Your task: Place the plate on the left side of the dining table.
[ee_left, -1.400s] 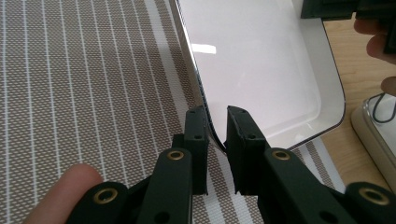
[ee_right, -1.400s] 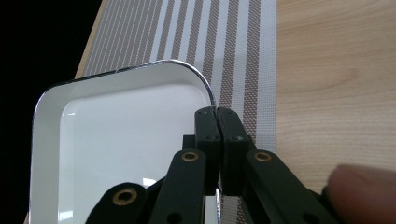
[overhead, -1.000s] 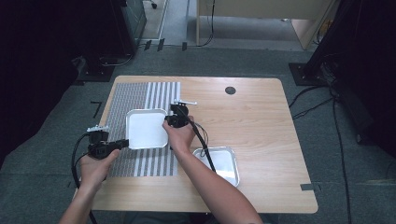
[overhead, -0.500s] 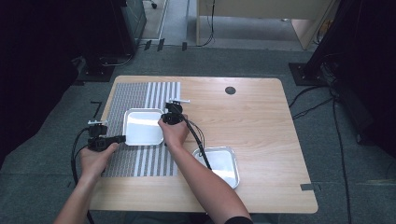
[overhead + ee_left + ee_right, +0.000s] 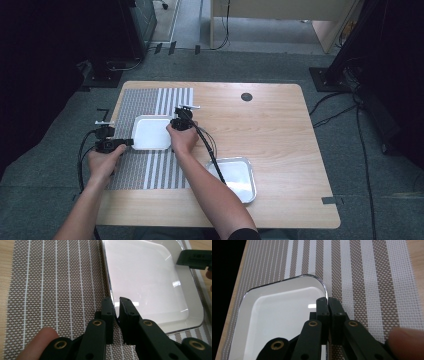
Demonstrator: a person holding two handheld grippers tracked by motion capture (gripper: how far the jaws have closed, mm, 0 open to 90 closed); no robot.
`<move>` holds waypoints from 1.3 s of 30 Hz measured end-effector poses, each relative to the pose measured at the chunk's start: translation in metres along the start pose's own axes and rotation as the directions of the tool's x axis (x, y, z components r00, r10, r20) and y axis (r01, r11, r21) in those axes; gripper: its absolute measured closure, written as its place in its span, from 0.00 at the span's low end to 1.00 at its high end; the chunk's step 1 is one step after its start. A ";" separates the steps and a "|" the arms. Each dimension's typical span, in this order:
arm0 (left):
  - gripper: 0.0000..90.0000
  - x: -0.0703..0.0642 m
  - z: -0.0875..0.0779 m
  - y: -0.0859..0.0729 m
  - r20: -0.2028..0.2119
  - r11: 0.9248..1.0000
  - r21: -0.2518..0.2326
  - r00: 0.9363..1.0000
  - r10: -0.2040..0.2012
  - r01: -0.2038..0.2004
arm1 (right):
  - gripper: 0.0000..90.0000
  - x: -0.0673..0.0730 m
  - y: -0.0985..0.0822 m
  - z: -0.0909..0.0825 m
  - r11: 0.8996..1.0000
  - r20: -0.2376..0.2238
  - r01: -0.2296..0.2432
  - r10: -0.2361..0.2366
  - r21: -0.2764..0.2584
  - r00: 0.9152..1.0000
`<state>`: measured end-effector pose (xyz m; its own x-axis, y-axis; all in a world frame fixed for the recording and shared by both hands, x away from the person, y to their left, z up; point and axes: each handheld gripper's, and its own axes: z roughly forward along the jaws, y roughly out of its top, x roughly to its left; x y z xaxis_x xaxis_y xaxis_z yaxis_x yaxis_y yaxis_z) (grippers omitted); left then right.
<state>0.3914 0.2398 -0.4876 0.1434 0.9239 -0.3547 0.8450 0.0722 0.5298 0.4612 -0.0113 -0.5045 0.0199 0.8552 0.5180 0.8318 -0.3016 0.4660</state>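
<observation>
High view: second tray (image 5: 235, 177) aside

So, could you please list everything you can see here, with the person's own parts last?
white tray: one, white, on the striped mat, gripped on two opposite rims.
metal tray: one, silver, on bare wood near the table's front edge, under the right forearm.
striped mat: one, brown and white, on the table's left part.
table: one, light wood, with a dark round cap near its far edge.
desk: one, pale wood, on the floor beyond the table.
cables: several, black, on the grey floor at right.
left claw: one, black, shut on the white tray's rim.
right claw: one, black, shut on the opposite rim.
forearms: two, entering from the bottom.
</observation>
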 end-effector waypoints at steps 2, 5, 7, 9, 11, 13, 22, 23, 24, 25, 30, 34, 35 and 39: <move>0.92 0.003 0.003 0.002 -0.003 1.000 -0.008 1.000 -0.018 0.018 | 0.98 0.002 0.000 0.003 1.000 -0.004 0.010 -0.010 -0.016 1.000; 0.92 0.005 0.004 0.004 -0.007 0.999 -0.014 0.999 -0.036 0.036 | 0.98 0.004 0.000 0.005 1.000 -0.002 0.021 -0.021 -0.022 1.000; 0.93 0.006 0.006 0.006 -0.024 0.999 -0.007 0.999 -0.033 0.033 | 0.97 0.007 -0.002 0.007 0.999 -0.002 0.027 -0.027 -0.026 1.000; 0.93 0.007 0.007 0.007 -0.024 0.999 -0.013 0.999 -0.042 0.042 | 0.96 0.008 -0.003 0.008 0.999 -0.001 0.037 -0.037 -0.032 0.999; 0.93 0.008 0.007 0.008 -0.025 0.999 -0.018 0.999 -0.047 0.046 | 0.96 0.007 -0.003 0.009 0.999 -0.003 0.041 -0.041 -0.034 0.999; 0.93 0.008 0.008 0.009 -0.027 0.999 -0.018 0.999 -0.044 0.044 | 0.96 0.007 -0.003 0.010 0.999 -0.011 0.030 -0.031 -0.032 0.999; 0.69 0.007 0.002 0.009 -0.009 0.996 -0.069 0.998 -0.061 0.060 | 0.75 0.007 0.000 0.003 0.995 -0.030 0.069 -0.072 -0.071 0.997; 0.62 0.008 -0.002 0.009 0.002 0.993 -0.087 0.997 -0.080 0.080 | 0.72 0.006 0.001 0.000 0.994 -0.025 0.077 -0.079 -0.072 0.997; 0.59 0.008 -0.002 0.009 0.002 0.993 -0.087 0.997 -0.080 0.080 | 0.72 0.006 0.001 0.000 0.994 -0.025 0.077 -0.079 -0.072 0.997; 0.52 0.008 -0.005 0.009 0.005 0.991 -0.105 0.996 -0.089 0.089 | 0.69 0.005 0.002 -0.004 0.994 -0.020 0.085 -0.086 -0.064 0.996; 0.37 0.005 -0.016 0.005 0.010 0.986 -0.143 0.996 -0.091 0.092 | 0.63 0.002 0.006 -0.016 0.986 0.000 0.137 -0.137 -0.098 0.991; 0.28 0.000 -0.026 -0.003 0.036 0.985 -0.154 0.997 -0.067 0.072 | 0.54 -0.007 0.010 -0.029 0.973 -0.040 0.199 -0.205 -0.120 0.978; 0.27 -0.002 -0.028 -0.004 0.040 0.985 -0.158 0.997 -0.064 0.070 | 0.52 -0.008 0.010 -0.031 0.969 -0.037 0.211 -0.217 -0.127 0.976; 0.21 -0.007 -0.035 -0.010 0.049 0.985 -0.167 0.998 -0.037 0.044 | 0.42 -0.013 0.011 -0.044 0.960 -0.031 0.250 -0.256 -0.122 0.966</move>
<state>0.3637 0.2452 -0.4638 0.1374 0.9011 -0.4113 0.7528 0.1748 0.6346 0.4456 -0.0447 -0.4746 -0.2107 0.8903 0.4037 0.7360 -0.1272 0.6649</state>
